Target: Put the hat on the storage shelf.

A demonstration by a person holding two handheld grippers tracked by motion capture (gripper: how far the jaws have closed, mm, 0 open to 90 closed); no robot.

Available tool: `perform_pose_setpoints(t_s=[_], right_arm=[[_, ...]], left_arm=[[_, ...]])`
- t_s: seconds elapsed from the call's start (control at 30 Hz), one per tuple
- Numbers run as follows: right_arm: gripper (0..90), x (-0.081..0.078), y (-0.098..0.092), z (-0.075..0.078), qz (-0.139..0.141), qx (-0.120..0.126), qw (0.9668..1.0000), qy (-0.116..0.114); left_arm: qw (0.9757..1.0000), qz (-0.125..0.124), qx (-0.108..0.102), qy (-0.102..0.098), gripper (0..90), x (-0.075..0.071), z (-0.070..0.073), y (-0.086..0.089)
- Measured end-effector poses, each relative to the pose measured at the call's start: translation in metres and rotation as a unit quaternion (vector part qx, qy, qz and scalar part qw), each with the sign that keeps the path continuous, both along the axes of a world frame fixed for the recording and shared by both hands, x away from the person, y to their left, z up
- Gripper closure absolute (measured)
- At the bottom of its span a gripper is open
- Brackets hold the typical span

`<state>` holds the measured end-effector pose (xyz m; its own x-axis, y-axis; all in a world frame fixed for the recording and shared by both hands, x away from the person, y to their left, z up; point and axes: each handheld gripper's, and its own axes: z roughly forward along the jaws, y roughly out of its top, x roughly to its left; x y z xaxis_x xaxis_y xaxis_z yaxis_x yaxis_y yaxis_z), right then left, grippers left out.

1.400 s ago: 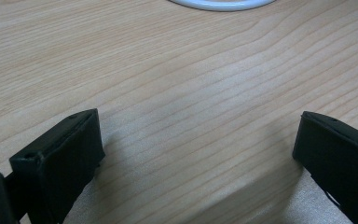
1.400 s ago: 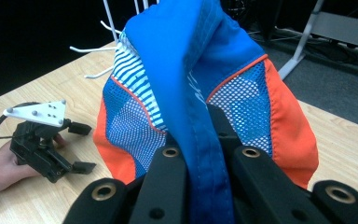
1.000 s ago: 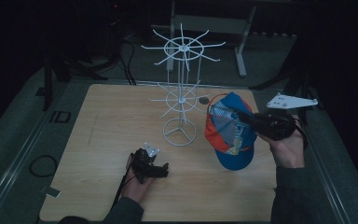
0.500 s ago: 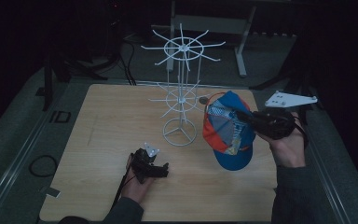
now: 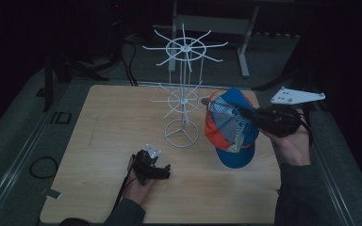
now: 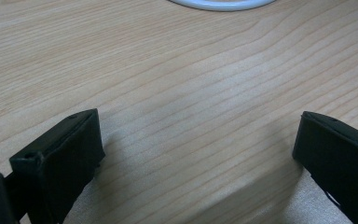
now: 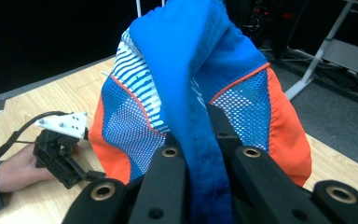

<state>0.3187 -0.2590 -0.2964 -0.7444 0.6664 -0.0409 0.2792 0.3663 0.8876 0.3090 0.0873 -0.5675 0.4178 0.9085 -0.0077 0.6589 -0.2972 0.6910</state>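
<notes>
1. Cap (image 5: 230, 126) is up off the worktop (image 5: 103, 132), hanging just right of the white wire rack (image 5: 183, 94); blue fabric, orange mesh side panels, a striped front.
2. Right gripper (image 5: 250, 114) has its black jaws pinched tight on a fold of the blue cloth (image 7: 200, 154); stitched edge runs right between them.
3. Left gripper (image 5: 162, 172) sits low on the pale wood-grain worktop near the front edge; jaws spread wide, nothing between them.
4. Rack is thin wire, spoked tiers, ring base.

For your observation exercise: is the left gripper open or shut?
Open. In the left gripper view the left gripper has its two black jaws far apart, with bare wooden table between them.
</notes>
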Motion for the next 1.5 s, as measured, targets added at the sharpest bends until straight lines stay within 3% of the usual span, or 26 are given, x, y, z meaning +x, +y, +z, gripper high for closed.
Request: perform_pose_setpoints(t_s=[0.77, 1.5], right_arm=[[87.7, 0.004, -0.001, 0.012, 0.005, 0.014, 0.9997, -0.017], [87.7, 0.007, -0.007, 0.031, 0.011, 0.053, 0.9983, -0.024]], left_arm=[[1.0, -0.001, 0.001, 0.001, 1.9, 0.0, 0.0, 0.0], [1.0, -0.001, 0.001, 0.0, 1.9, 0.0, 0.0, 0.0]])
